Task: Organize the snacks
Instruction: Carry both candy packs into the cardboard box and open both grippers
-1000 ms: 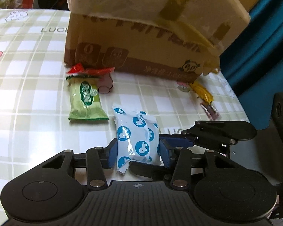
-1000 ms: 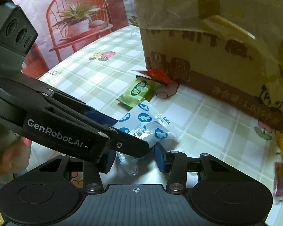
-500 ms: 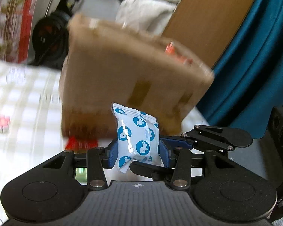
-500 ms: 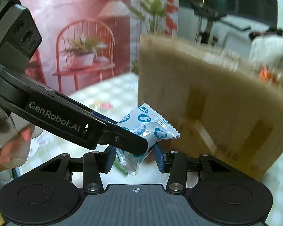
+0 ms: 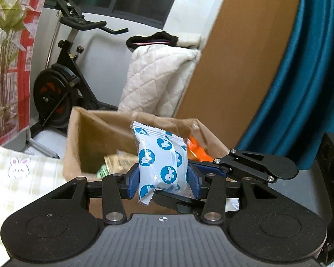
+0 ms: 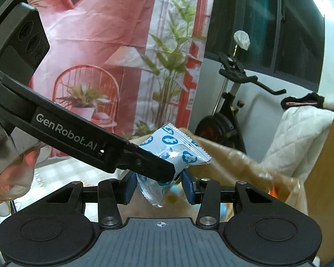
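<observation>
Blue pads of the left gripper pinch a white snack packet with blue round prints, clenched on its lower half. Packet stands nearly upright, long axis vertical, top crimped edge tilted slightly left, bottom crimp hanging below the pads. It hangs in the air just in front of the open cardboard box, above the tablecloth.

Right gripper has both its pads at the same packet; the left tool crosses in front, so cannot tell whether the right pads press it. In this view the packet leans up and to the right.

Checked pale green tablecloth with a rabbit print shows at the left edge. Box holds orange packets at its right side and a green one lower left.

Behind: exercise bike, quilted white cover, brown board, teal curtain, printed plant backdrop.
</observation>
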Demonstrator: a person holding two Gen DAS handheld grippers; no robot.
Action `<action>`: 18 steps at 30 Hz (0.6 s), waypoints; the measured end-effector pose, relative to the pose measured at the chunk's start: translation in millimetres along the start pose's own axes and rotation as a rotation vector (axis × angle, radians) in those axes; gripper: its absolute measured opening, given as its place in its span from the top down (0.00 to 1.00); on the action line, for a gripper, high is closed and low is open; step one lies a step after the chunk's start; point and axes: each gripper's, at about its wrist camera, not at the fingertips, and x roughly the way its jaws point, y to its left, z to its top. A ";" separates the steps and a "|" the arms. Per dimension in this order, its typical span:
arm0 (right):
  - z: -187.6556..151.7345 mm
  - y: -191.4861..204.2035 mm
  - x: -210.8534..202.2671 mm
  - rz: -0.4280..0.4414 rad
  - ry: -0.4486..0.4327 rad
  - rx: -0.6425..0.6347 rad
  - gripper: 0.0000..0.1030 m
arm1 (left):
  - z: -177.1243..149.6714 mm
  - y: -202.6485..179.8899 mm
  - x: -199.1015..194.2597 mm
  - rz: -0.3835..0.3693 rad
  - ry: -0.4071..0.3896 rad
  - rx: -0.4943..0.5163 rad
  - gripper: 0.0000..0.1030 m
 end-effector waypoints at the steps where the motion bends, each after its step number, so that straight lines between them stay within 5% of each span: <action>1: 2.2 -5.1 7.9 -0.002 0.002 -0.002 0.61 | 4.7 1.5 7.4 0.012 0.004 0.003 0.53; 9: 4.1 -29.5 68.1 0.016 0.041 0.047 0.61 | 23.3 29.3 37.9 0.060 0.068 -0.005 0.53; 18: -6.6 -34.1 91.3 0.007 0.088 0.078 0.61 | 21.0 43.9 47.7 0.087 0.085 -0.022 0.50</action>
